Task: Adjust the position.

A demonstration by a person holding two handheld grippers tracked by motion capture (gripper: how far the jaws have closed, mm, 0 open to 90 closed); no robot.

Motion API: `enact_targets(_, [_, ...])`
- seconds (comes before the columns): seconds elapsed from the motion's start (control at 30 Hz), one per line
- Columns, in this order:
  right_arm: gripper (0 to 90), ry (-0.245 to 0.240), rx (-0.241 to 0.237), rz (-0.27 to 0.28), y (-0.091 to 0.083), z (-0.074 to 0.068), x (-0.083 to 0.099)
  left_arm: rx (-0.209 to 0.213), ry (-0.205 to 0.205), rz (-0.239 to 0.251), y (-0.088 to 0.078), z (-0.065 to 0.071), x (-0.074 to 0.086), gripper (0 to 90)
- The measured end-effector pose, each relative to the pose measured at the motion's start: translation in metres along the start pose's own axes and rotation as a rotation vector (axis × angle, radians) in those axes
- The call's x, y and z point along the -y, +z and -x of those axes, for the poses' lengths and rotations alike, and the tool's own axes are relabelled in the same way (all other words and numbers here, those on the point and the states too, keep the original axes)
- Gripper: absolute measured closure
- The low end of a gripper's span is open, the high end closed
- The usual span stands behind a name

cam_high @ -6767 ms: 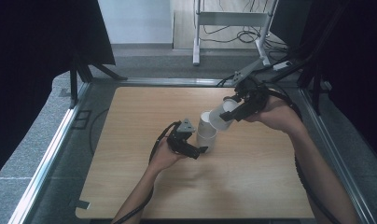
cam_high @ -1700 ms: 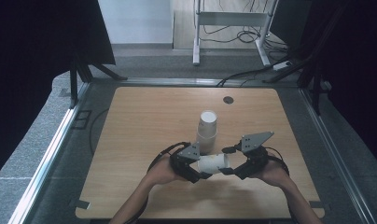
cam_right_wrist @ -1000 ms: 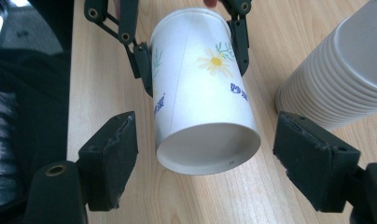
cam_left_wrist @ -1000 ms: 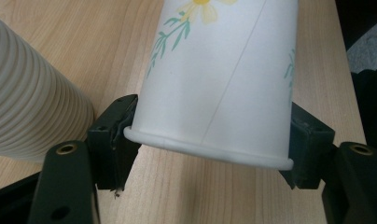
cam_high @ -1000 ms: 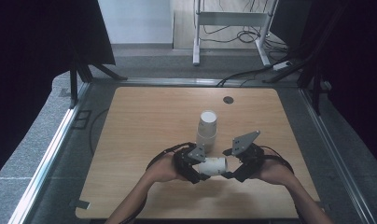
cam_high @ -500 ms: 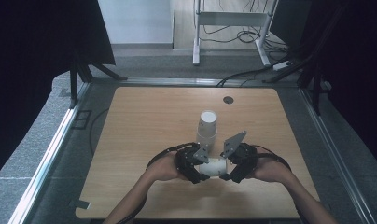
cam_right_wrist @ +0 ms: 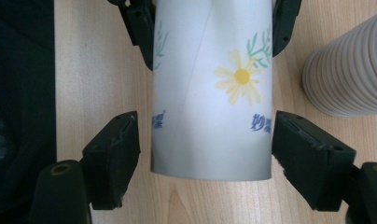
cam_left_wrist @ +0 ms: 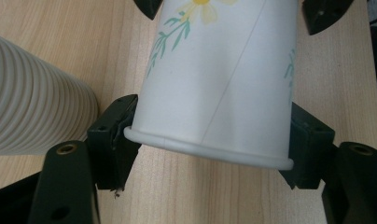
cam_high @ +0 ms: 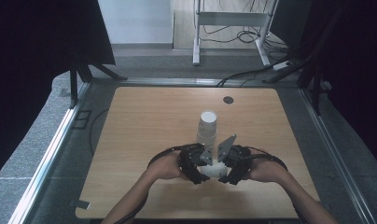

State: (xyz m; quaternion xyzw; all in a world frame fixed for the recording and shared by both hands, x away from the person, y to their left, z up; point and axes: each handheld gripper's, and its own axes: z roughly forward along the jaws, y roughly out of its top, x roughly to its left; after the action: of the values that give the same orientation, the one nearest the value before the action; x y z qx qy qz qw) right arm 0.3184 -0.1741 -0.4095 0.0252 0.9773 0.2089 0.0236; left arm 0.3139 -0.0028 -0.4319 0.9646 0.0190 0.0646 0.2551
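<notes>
A white paper cup (cam_high: 213, 169) printed with a yellow flower lies level between my two hands near the table's front edge. My left gripper (cam_left_wrist: 210, 140) is shut on the cup (cam_left_wrist: 219, 79) at its rolled rim, with both pads against it. My right gripper (cam_right_wrist: 205, 140) straddles the cup's (cam_right_wrist: 210, 93) closed end. Its jaws have just been closing. The right pad sits at the cup's wall and a narrow gap remains at the left pad. In the high view the left gripper (cam_high: 196, 164) and right gripper (cam_high: 232, 165) face each other across the cup.
A tall stack of ribbed paper cups (cam_high: 207, 126) stands upright just behind the grippers, also close by as the stack (cam_left_wrist: 37, 112) and the stack (cam_right_wrist: 350, 74). The wooden table (cam_high: 144, 116) has a round cable hole (cam_high: 228, 99) at the back right. A metal frame borders it.
The right gripper has crept left onto the cup's closed end and its jaws have narrowed around it. The left gripper has kept its hold and place.
</notes>
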Motion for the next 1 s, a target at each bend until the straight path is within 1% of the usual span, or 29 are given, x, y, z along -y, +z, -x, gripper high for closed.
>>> enact_targets(0.07, [24.5,0.004,-0.003,-0.002,0.0008,0.0009,0.0006,-0.001,0.008,-0.007,0.0001,0.0002,-0.0012,29.7])
enact_targets(0.1, [24.7,0.007,-0.004,-0.004,0.0012,0.0013,0.0010,0.007,-0.009,0.008,0.0012,0.0019,-0.0015,29.7])
enact_targets(0.2, [25.1,0.018,-0.003,-0.012,0.0036,0.0026,0.0025,-0.006,0.008,-0.006,0.0009,0.0018,-0.0030,29.7])
enact_targets(0.27, [25.4,0.022,-0.007,-0.014,0.0050,0.0031,0.0034,-0.009,0.012,-0.011,0.0011,0.0025,-0.0041,29.7])
enact_targets(0.33, [26.1,0.041,-0.016,-0.022,0.0065,0.0030,0.0042,-0.010,0.034,-0.011,0.0011,0.0020,-0.0051,29.7])
enact_targets(0.47, [28.6,0.047,-0.023,-0.018,0.0090,0.0038,0.0052,-0.017,0.042,-0.023,0.0014,0.0025,-0.0061,29.7])
enact_targets(0.5, [29.4,0.050,-0.023,-0.016,0.0095,0.0037,0.0054,-0.018,0.040,-0.020,0.0019,0.0024,-0.0059,29.7])
enact_targets(0.57, [33.3,0.046,-0.023,-0.016,0.0093,0.0034,0.0056,-0.017,0.021,-0.017,0.0023,0.0029,-0.0050,29.7])
enact_targets(0.6, [35.1,0.046,-0.027,-0.016,0.0091,0.0031,0.0056,-0.020,0.030,-0.020,0.0020,0.0020,-0.0048,29.7])
enact_targets(0.8, [36.4,0.056,-0.027,-0.008,0.0086,0.0025,0.0058,-0.016,0.016,-0.012,0.0019,0.0027,-0.0027,28.7])
enact_targets(0.9, [36.6,0.053,-0.023,0.007,0.0082,0.0026,0.0063,-0.018,0.019,-0.004,0.0007,0.0023,-0.0016,26.9])
enact_targets(0.93, [36.6,0.042,-0.023,0.018,0.0084,0.0036,0.0066,-0.015,0.017,0.001,0.0001,0.0022,-0.0012,26.1])
enact_targets(0.97, [36.5,0.047,-0.027,0.022,0.0077,0.0033,0.0070,-0.017,0.028,-0.006,-0.0010,0.0012,-0.0011,25.2])
enact_targets(1.0, [36.5,0.051,-0.024,0.021,0.0070,0.0029,0.0072,-0.018,0.022,0.002,-0.0020,0.0007,-0.0006,24.5])
